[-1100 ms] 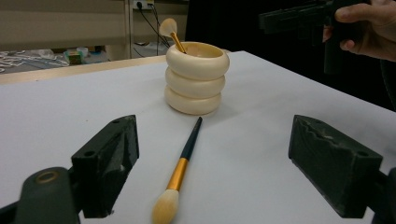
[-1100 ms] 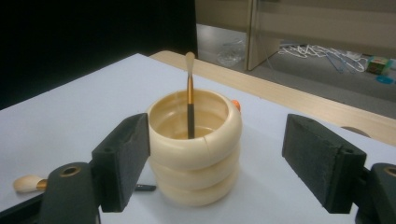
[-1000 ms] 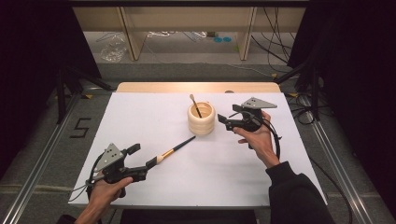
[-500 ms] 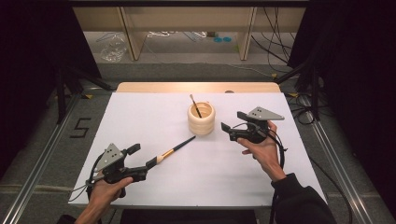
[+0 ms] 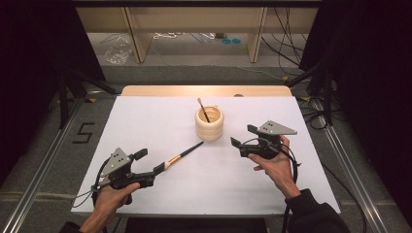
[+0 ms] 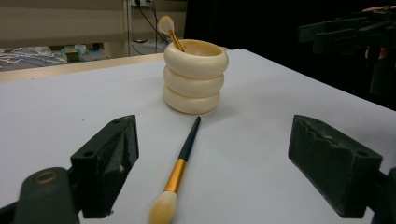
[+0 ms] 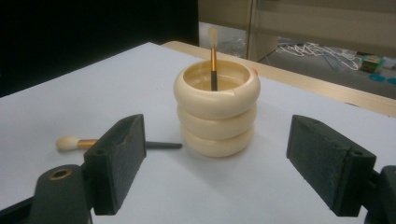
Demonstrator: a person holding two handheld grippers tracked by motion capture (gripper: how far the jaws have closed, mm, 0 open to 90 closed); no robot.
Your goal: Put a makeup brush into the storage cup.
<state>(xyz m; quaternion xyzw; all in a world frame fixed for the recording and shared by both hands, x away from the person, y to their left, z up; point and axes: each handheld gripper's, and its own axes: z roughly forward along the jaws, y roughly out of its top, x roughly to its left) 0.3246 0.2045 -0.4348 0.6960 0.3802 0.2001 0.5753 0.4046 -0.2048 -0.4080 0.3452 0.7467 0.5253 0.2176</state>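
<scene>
The brush (image 5: 183, 154) lies flat on the white table (image 5: 145, 121), between my left gripper (image 5: 158, 171) and the ringed cream holder (image 5: 209, 123). In the high view its long axis runs from about 8 o'clock to 2 o'clock: the pale bristle tuft and gold ferrule point back at my left jaws, the dark handle tip points at the holder and stops just short of its base. In the left gripper view the brush (image 6: 180, 168) lies straight along my line of sight, tuft nearest, midway between the 2 jaws, which stand wide open and hold nothing.

My right gripper (image 5: 238, 145) hovers at about 4 o'clock from the holder, its jaws also spread wide and empty, aimed at the holder (image 7: 216, 107). 1 other brush (image 7: 213, 56) already stands in there, tuft up.

My left hand is clearly the nearer one. I judge the next move is a short push forward at 12 o'clock, then closing across the ferrule, since the brush lies lengthwise to my jaws.
</scene>
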